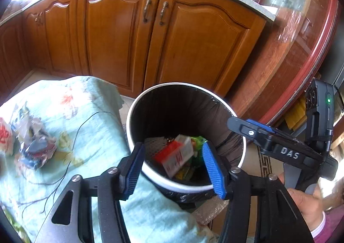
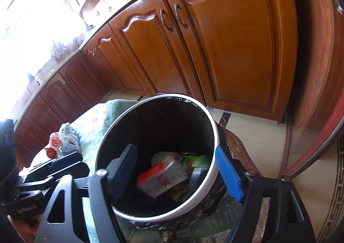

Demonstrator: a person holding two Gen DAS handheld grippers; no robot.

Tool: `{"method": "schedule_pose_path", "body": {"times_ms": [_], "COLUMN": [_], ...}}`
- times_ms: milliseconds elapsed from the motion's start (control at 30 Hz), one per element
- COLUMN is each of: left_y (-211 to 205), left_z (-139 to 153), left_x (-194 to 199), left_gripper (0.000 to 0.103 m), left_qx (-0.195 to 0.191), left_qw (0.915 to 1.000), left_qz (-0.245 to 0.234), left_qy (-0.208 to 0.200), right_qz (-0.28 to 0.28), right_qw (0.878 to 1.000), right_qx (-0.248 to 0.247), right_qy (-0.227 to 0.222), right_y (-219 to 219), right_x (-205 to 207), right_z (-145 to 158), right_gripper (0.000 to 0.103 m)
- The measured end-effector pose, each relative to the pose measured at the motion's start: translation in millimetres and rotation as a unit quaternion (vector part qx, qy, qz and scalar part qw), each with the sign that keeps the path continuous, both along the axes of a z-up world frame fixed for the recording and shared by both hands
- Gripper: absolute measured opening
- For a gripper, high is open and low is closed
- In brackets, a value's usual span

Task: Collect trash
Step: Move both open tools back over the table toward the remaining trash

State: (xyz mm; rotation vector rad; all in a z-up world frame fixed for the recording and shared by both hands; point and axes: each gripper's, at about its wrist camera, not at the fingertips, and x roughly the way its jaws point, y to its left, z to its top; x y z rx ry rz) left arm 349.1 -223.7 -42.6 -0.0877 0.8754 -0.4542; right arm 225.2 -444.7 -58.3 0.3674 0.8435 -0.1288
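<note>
Two grippers are held over the bin (image 1: 137, 111), where a red-and-white carton (image 1: 175, 158) lies blurred among other trash, while crumpled wrappers (image 1: 35, 146) are left on the cloth (image 1: 86, 114) beside it. Those wrappers could be missed, or the bin knocked, if the rim is clipped on withdrawal. The left gripper (image 1: 172, 167) is seen half spread, the right gripper (image 2: 178, 172) wide, and nothing is pinched by either.

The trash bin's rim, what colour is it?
White, around a black liner; the trash bin shows it best in the right wrist view.
</note>
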Motion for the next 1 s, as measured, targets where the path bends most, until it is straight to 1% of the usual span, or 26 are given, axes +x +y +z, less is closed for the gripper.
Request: {"method": "schedule_pose_path", "body": {"times_ms": [33, 133, 333, 467, 700, 867, 1000], "left_y": [4, 18, 52, 78, 125, 156, 182], "left_z": [1, 2, 1, 2, 1, 2, 2], "left_x": [-4, -15, -39, -59, -97, -125, -143], "left_gripper": [0.059, 0.061, 0.062, 0.063, 0.065, 0.065, 0.065], "left_qx": [-0.002, -0.007, -0.021, -0.029, -0.037, -0.037, -0.039], "left_qw": [1.0, 0.9998, 0.9985, 0.9969, 0.9923, 0.9883, 0.9834], "left_qz": [0.004, 0.016, 0.05, 0.073, 0.117, 0.146, 0.175], "left_qy": [-0.002, -0.003, 0.005, 0.008, 0.017, 0.02, 0.026], "right_qz": [-0.003, -0.002, 0.012, 0.027, 0.063, 0.091, 0.113], "right_qw": [1.0, 1.0, 0.999, 0.998, 0.996, 0.994, 0.993], "right_qx": [0.002, 0.01, 0.02, 0.022, 0.029, 0.031, 0.033], "right_qy": [-0.003, -0.018, -0.039, -0.048, -0.049, -0.042, -0.031], "right_y": [1, 8, 33, 56, 99, 133, 157], "right_x": [-3, -12, -26, -33, -39, -40, -38], "right_z": [1, 6, 15, 19, 17, 13, 6], "right_gripper": [0.087, 0.093, 0.098, 0.098, 0.099, 0.099, 0.099]}}
